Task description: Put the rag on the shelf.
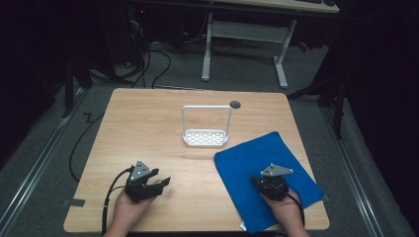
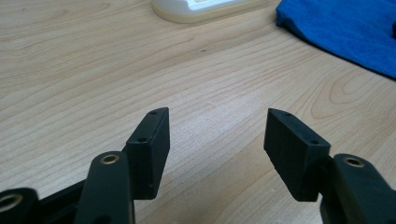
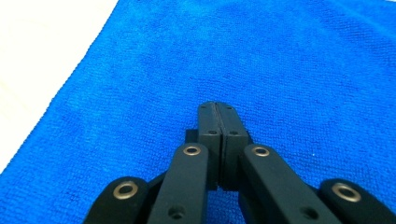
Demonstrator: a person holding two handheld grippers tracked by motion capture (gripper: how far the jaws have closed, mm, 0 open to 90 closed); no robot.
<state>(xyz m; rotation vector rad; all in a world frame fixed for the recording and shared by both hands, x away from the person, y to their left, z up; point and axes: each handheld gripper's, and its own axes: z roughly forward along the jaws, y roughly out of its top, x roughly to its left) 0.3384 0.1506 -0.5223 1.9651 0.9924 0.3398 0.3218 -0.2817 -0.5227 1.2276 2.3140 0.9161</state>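
A blue cloth [image 1: 257,155] lies flat on the right front part of the wooden table [image 1: 148,123]. My right gripper [image 1: 266,182] is over the cloth near its front. In the right gripper view its jaws [image 3: 218,108] are pressed together just above the blue cloth [image 3: 289,60], and no fold shows between them. My left gripper [image 1: 159,177] rests at the front left of the table. Its jaws [image 2: 217,115] stand wide apart over bare wood with nothing between them. The cloth's edge [image 2: 345,28] shows far off to its right.
A white rack [image 1: 206,138] with a perforated base and a tall wire handle stands at mid-table, behind the cloth; its base [image 2: 196,7] shows in the left gripper view. A small dark round spot [image 1: 235,104] sits near the far edge. A desk frame [image 1: 247,44] stands on the floor beyond.
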